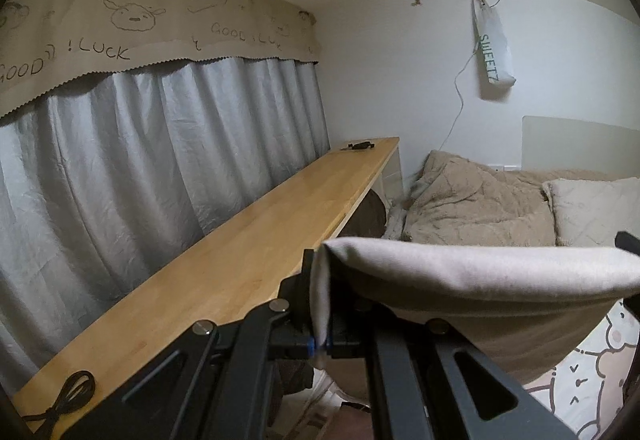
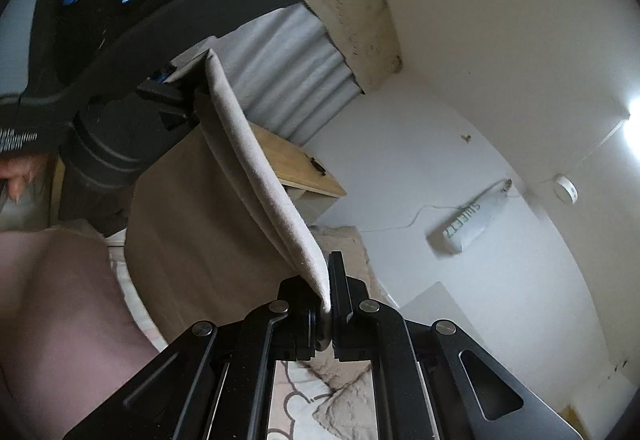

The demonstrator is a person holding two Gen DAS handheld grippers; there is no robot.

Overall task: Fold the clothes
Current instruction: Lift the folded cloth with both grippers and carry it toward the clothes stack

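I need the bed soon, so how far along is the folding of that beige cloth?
Done: both corners are caught. The left gripper and the right gripper are each shut on the beige cloth, whose top edge runs between them. In hand: the cloth hangs in the air above the bed. Left: no finished fold shows; it has yet to be laid down and folded.

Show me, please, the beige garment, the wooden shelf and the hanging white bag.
beige garment (image 1: 500,276): left wrist view, its stretched top edge.
wooden shelf (image 1: 224,240): left wrist view, bare top surface.
hanging white bag (image 1: 494,52): left wrist view, its lettered middle.
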